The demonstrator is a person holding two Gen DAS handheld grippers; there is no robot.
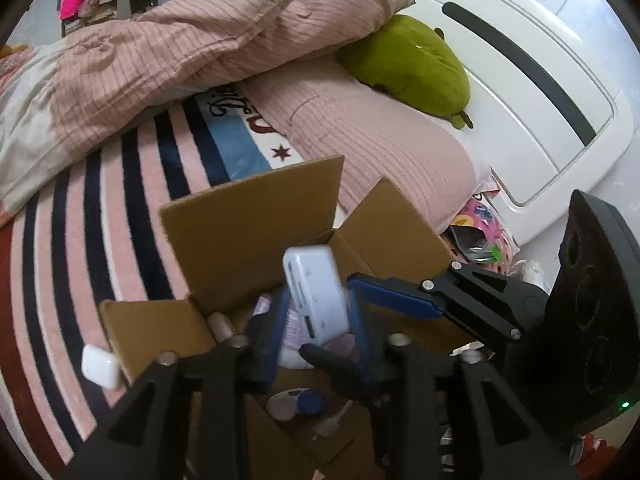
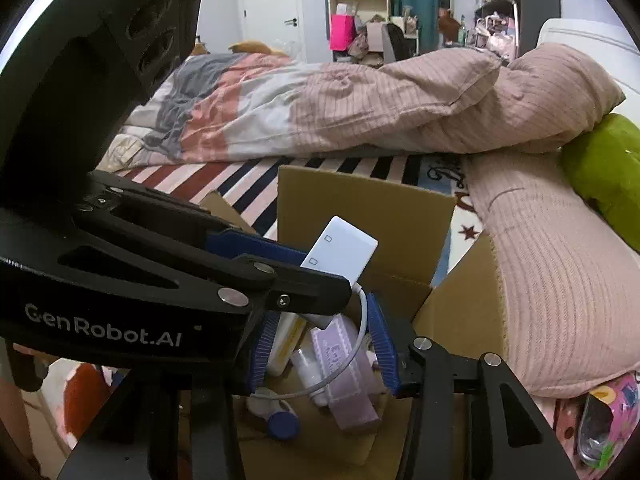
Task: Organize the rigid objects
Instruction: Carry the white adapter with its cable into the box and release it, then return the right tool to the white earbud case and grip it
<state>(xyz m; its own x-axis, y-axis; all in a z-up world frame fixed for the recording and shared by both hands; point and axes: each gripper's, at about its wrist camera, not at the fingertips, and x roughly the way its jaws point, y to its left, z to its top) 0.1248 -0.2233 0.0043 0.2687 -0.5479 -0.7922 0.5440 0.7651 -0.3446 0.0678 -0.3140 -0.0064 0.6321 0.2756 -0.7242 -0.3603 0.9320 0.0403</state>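
A white adapter (image 1: pixel 316 300) with a short cable hangs over an open cardboard box (image 1: pixel 248 220) on a bed, sitting between the blue pads of the left hand-held gripper (image 1: pixel 316 292). Whether those pads press on it or merely flank it cannot be told from either view. The right hand-held gripper (image 2: pixel 322 312) hovers just beside it over the same box, its jaws apart and clamping nothing; the cable loops down in front of them.

The step in hand appears to be the drop-off: the adapter is over the box mouth, above a lilac packet (image 2: pixel 340 356) and a blue-capped item (image 2: pixel 283 424) already inside. The next move likely calls for letting it fall clear, cable included, then lifting both tools straight out.

Room is tight. The raised flaps stand close on the far side and to the right, and the two tools crowd each other over the opening. A pink pillow (image 1: pixel 380 148) presses near the box's right flap. The striped blanket (image 1: pixel 120 200) to the left is open, where a small white case (image 1: pixel 100 366) lies just outside the box, apparently not yet sorted.
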